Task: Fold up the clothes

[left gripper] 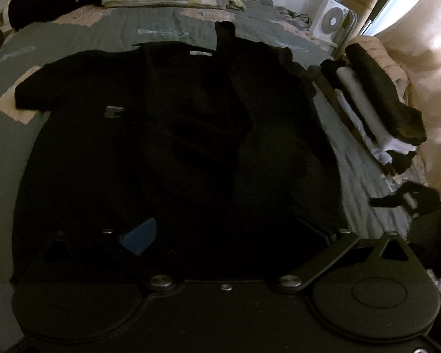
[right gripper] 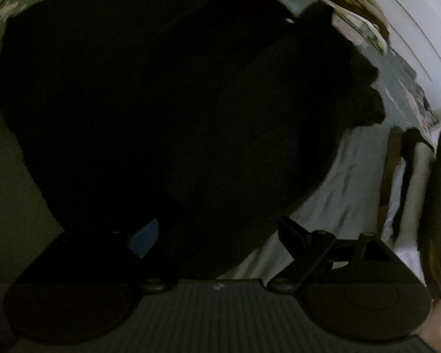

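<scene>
Bedspread; black shirt below open tool

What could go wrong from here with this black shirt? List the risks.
1. The black shirt is bunched along its right half, so folding now may lock in creases.
2. The stack of folded clothes sits close beside that edge; a sweeping sleeve could topple it.
3. Both the left gripper and right gripper are dark against dark fabric in dim light, so a grab may miss the hem.
</scene>
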### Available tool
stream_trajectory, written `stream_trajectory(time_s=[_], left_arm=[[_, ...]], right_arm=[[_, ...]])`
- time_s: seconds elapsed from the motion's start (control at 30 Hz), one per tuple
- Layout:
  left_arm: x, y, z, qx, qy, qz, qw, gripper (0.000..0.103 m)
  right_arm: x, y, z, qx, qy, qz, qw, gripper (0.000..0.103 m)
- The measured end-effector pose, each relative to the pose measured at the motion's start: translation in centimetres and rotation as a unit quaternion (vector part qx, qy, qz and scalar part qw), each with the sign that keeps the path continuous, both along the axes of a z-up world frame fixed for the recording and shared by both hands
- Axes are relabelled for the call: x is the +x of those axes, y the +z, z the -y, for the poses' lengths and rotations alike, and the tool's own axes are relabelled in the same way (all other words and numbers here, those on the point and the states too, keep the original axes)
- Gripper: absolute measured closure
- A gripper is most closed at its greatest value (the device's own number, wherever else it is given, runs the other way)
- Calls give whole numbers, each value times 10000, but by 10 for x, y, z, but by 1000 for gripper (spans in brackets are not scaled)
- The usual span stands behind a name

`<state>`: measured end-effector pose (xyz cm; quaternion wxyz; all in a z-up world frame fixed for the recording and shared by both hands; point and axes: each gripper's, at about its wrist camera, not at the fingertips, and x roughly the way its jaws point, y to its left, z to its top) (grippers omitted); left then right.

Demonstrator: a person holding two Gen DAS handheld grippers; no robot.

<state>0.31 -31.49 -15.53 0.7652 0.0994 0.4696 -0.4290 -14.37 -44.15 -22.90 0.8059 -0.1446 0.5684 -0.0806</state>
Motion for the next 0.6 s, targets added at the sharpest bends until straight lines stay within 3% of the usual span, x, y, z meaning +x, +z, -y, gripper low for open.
stream_trajectory(time_s=[0.23,0.33,0.37,0.4,0.47,0.6], left_arm=[[-9,3,-1,87,22,54,9999,0],[-8,2,-5,139,114,34,9998,0],[-7,1,-5,161,143,33,9998,0],[-6,0,-6,182,173,31,9997,0],[-4,-2,-9,209,232,18,9995,0],[-2,-5,-13,249,287,-20,9993,0]], right_arm=[[18,-27,-2,-234,295,312,9988,15],[32,-44,0,-105,384,54,9992,20],[33,-46,2,-5,370,10,9993,34],[34,-46,4,106,326,28,9994,66],[34,-46,9,328,238,62,9992,101],[23,-33,16,388,374,1,9985,101]])
